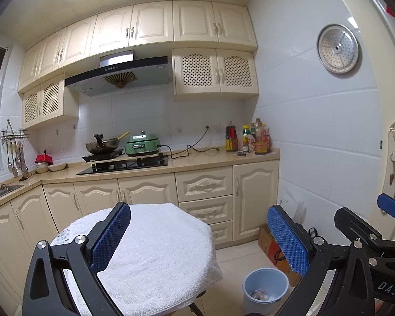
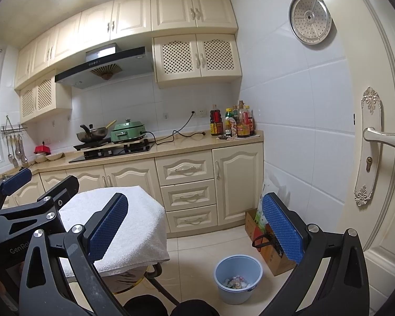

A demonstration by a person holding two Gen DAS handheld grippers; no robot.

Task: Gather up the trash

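Trash in the bin, our towel-draped worktop (image 1: 155,242) looks cleared.
We hold the left tool (image 1: 197,239) and right tool (image 2: 194,226) spread wide and empty; wrappers (image 2: 235,281) lie inside the blue bin (image 2: 223,293) on the floor, so little seems left.

I can't make out the individual scraps inside the blue bin (image 2: 237,279); they're too small. The towel (image 1: 155,250) hides the table under it, and my left gripper (image 1: 200,239) cuts off its near edge.
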